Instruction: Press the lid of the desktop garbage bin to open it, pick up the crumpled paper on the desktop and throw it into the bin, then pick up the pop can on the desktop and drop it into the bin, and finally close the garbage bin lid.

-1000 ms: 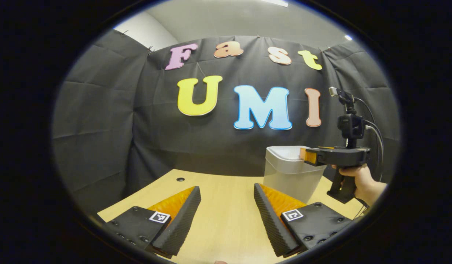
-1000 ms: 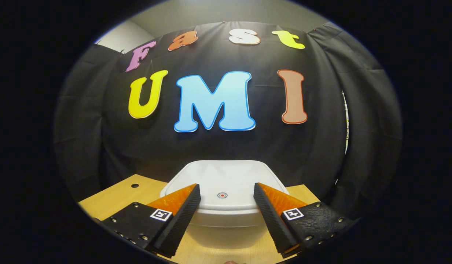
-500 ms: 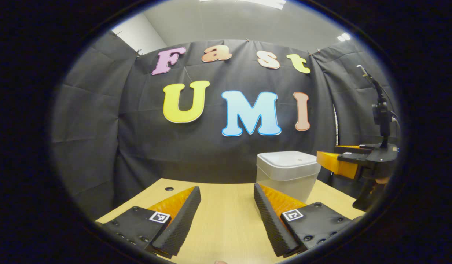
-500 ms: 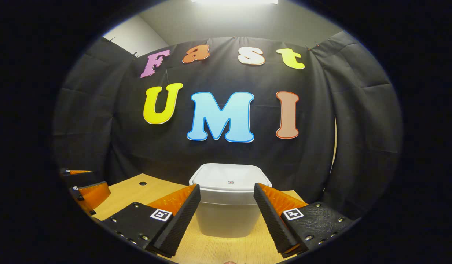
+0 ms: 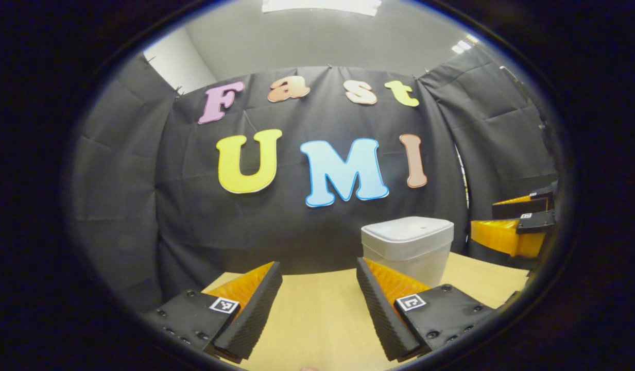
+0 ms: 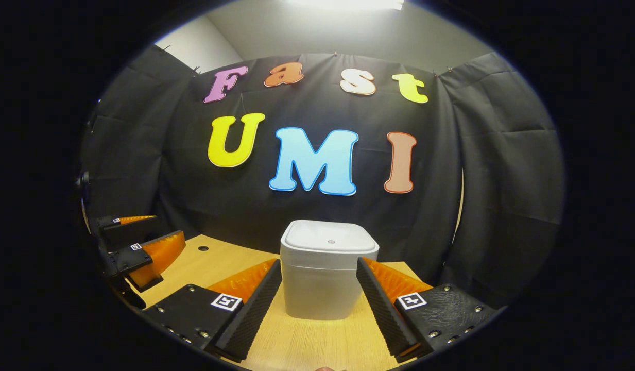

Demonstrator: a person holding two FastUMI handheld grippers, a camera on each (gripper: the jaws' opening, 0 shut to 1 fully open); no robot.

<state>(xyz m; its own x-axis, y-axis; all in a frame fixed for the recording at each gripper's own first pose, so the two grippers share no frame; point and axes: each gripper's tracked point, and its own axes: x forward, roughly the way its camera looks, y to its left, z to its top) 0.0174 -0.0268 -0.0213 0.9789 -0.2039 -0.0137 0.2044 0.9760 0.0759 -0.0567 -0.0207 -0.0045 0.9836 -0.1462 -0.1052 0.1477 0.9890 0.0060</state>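
The white desktop bin (image 6: 322,273) stands upright on the wooden table with its lid (image 6: 328,238) down flat. My right gripper (image 6: 317,304) is open and hangs short of the bin, nothing between its fingers. In the left gripper view the bin (image 5: 407,250) is at the right, beyond my open left gripper (image 5: 317,304), which holds nothing. The right gripper (image 5: 513,226) appears at that view's right edge, beside the bin and apart from it. At the left edge of the right gripper view is the left gripper (image 6: 142,247), off to the bin's side.
The wooden table (image 6: 204,263) has a small round hole (image 6: 203,248) near its back left. Black cloth closes off the back and both sides just behind the bin.
Both grippers have drawn back from the bin and tilted up. The right gripper was over the lid and is now short of it. The lid stays down.
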